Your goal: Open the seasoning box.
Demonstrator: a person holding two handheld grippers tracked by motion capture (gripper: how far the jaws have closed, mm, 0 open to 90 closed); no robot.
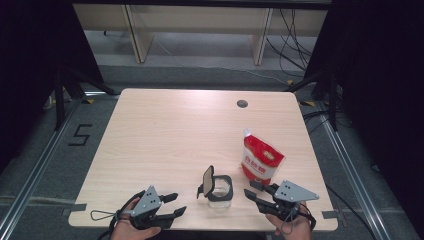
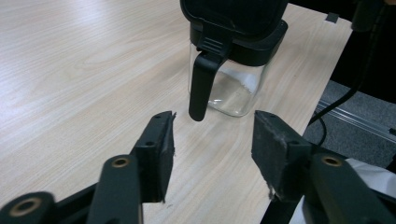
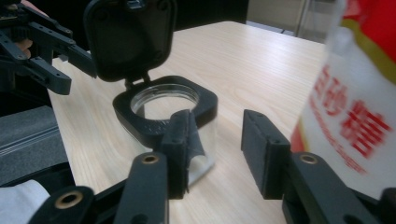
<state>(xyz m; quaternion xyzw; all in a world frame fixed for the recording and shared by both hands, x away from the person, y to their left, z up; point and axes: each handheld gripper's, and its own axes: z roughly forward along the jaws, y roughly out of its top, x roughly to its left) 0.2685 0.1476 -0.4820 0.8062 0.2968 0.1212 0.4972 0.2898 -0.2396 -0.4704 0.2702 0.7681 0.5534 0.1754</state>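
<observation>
A clear glass jar (image 1: 220, 190) with a black collar stands near the table's front edge, and its black flip lid (image 1: 208, 180) is raised upright. Just behind it to the right stands a red and white spouted pouch (image 1: 261, 161). My left gripper (image 1: 179, 203) is left of the jar, pointing at it, open and holding nothing. In the left gripper view the jar (image 2: 233, 88) sits just beyond the gripper (image 2: 212, 140). My right gripper (image 1: 250, 188) is right of the jar, open and holding nothing. The right gripper view has the jar (image 3: 163, 100) ahead on the left, the pouch (image 3: 355, 107) close on the right, and the left gripper (image 3: 77, 72) beyond.
The light wooden table (image 1: 175, 130) has a round cable hole (image 1: 242, 104) near its far edge. Its front edge runs just under both hands. Wooden furniture legs and loose cables lie on the floor beyond, with dark curtains on both sides.
</observation>
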